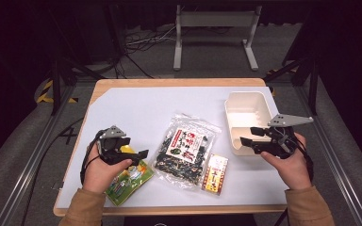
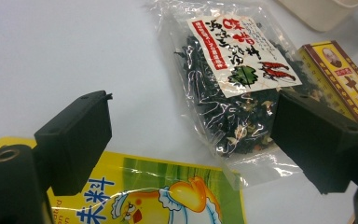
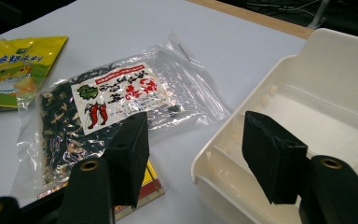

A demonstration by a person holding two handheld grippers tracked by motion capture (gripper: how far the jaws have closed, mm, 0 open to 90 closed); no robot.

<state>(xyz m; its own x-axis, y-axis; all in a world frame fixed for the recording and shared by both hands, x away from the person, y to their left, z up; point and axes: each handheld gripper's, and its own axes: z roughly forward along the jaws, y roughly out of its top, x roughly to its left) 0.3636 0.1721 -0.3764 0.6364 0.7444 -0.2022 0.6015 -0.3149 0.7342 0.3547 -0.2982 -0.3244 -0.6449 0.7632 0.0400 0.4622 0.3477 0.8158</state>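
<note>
My left gripper (image 1: pixel 131 154) hangs over the near left part of the tabletop (image 1: pixel 136 106), jaws spread wide with nothing between them. Right under them, touching the tabletop, lies the yellow packet (image 2: pixel 168 191); in the left gripper view its printed front runs from below my left jaw across to the middle. Just past the jaws, toward the right one, lies the clear bag (image 2: pixel 242 84) of dark dried bits, flat, its white and red label up. The bag's near corner sits just beside the packet's edge; I cannot tell whether they touch. Beyond the right jaw, at the bag's far side, lies the small box (image 2: pixel 342 79), yellow and red, flat on the tabletop.

My right gripper (image 1: pixel 250 142) hovers at the near edge of the white tray (image 1: pixel 245 101), jaws also apart and empty. In the right gripper view the tray's near rim (image 3: pixel 214 163) sits between the jaws and its inside stretches away behind the right jaw. Below the left jaw the box (image 3: pixel 151 184) peeks out, close to the tray yet apart from it. Farther off beyond the left jaw lies the bag (image 3: pixel 112 102), and past it, at the far left, the packet (image 3: pixel 18 65). The person's hands, in tan sleeves, hold both grippers from below in the high view.
</note>
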